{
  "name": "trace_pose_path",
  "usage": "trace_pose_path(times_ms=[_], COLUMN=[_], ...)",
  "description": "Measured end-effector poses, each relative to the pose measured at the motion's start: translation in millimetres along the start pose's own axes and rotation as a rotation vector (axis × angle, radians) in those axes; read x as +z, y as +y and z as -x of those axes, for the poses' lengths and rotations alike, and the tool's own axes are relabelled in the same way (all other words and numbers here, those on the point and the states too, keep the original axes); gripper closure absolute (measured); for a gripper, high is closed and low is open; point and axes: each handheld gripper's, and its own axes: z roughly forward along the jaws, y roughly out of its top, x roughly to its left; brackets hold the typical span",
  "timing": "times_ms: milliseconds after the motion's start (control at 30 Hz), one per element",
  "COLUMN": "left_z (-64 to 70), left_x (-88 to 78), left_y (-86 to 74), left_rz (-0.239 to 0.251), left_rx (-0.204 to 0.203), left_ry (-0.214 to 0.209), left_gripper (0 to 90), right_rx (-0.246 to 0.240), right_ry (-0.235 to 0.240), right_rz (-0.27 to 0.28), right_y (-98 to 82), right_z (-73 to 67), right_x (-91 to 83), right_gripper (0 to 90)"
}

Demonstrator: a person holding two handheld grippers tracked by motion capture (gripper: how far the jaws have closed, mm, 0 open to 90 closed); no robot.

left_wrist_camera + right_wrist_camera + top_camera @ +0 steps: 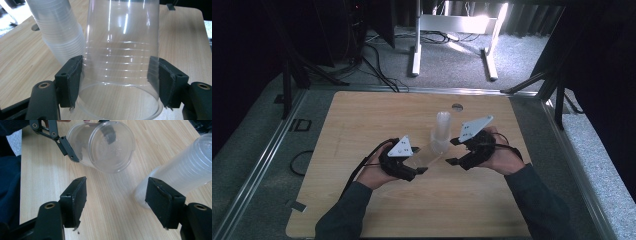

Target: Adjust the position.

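Clear plastic cup lies tilted near the table's centre, clamped near its rim by the left gripper; its bottom edge is cut off in that gripper's view. Right gripper hangs open, holding nothing, just right of the cup stack. No readable writing.

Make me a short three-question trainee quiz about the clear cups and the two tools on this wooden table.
1. True or false: the left tool is shut on a single clear plastic cup.
2. What stands upside down on the light wooden table beside that cup?
A. a tall stack of clear plastic cups
B. a glass bottle
C. a metal can
3. What is between the right tool jaws?

Key
1. True; its pads press the cup's sides.
2. A.
3. Nothing; they stand open above bare tabletop.
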Motion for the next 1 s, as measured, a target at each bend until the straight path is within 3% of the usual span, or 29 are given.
trace_pose_path(times_ms=[633, 1000], left_z=[6.2, 8.4], left_x=[13.0, 18.0], left_y=[2.6, 4.0], left_rz=[-0.093, -0.138], left_rx=[0.050, 0.081], left_ry=[-0.020, -0.030], left_gripper=[30.1, 30.1], right_rx=[-0.072, -0.090], right_ry=[0.029, 0.044], right_rz=[-0.113, -0.155], right_y=[9.5, 10.8], right_z=[-3.9, -5.1], right_x=[3.3, 6.0], right_gripper=[33.3, 33.3])
